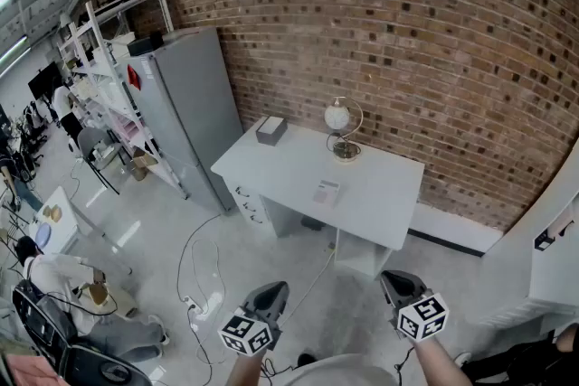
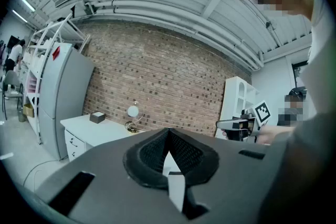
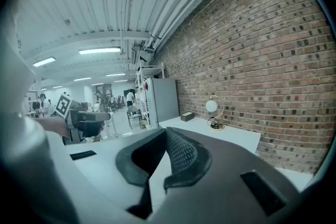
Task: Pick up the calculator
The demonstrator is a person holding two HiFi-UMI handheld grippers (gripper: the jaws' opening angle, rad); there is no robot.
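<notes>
The calculator [image 1: 326,192] is a small pale slab lying flat near the front edge of the white desk [image 1: 380,203], well ahead of both grippers. My left gripper [image 1: 271,292] and right gripper [image 1: 396,283] are held side by side above the floor, short of the desk. The jaws of each meet at the tips with nothing between them: left gripper [image 2: 168,131], right gripper [image 3: 166,131]. Each gripper view also shows the other hand's gripper, the right gripper [image 2: 239,124] and the left gripper [image 3: 86,118]. I cannot make out the calculator in either gripper view.
On the desk stand a globe-shaped lamp [image 1: 340,120] and a grey box [image 1: 270,130] at the back. A tall grey cabinet [image 1: 185,104] stands left of the desk, against the brick wall. Cables [image 1: 194,285] trail over the floor. People sit at the far left.
</notes>
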